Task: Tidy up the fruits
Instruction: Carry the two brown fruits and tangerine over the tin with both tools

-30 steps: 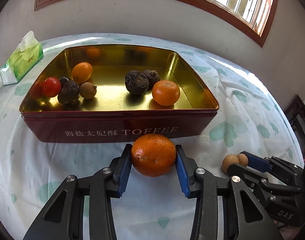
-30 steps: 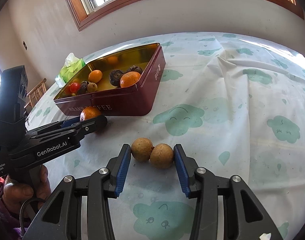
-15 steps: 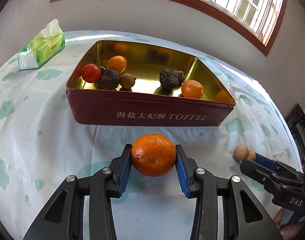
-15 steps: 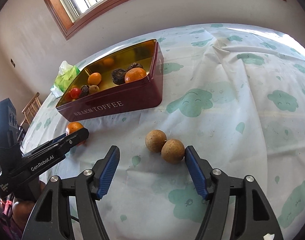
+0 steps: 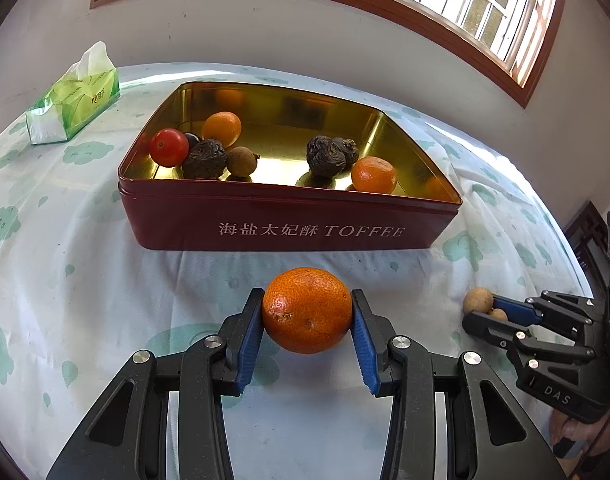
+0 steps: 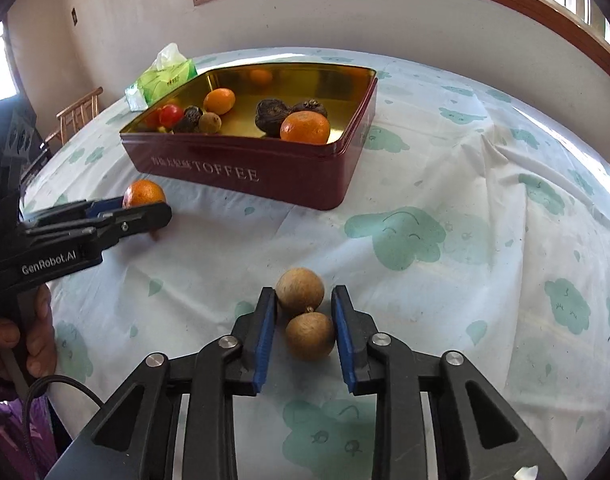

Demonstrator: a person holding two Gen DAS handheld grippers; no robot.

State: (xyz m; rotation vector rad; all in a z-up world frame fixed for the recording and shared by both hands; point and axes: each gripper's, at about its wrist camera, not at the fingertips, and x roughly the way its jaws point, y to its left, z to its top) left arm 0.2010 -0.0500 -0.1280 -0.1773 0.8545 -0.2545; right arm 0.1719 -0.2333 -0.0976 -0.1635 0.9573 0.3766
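Note:
My left gripper (image 5: 307,312) is shut on an orange mandarin (image 5: 307,310), held in front of the red TOFFEE tin (image 5: 289,226); it also shows in the right wrist view (image 6: 143,194). The tin holds a tomato (image 5: 169,147), two oranges, dark wrinkled fruits and a brown longan. My right gripper (image 6: 304,326) has its fingers close around two joined brown longans (image 6: 301,290), the nearer longan (image 6: 310,335) between the pads, on the tablecloth. Whether the pads press it is unclear.
A green tissue pack (image 5: 75,96) lies at the far left of the table. The white cloth with green cloud prints (image 6: 405,236) covers the round table. A wooden chair (image 6: 77,114) stands beyond the left edge. Wall and window are behind.
My right gripper opened wide, turned, and has now narrowed around the two longans lined up front to back. My left gripper with the mandarin drew back from the tin.

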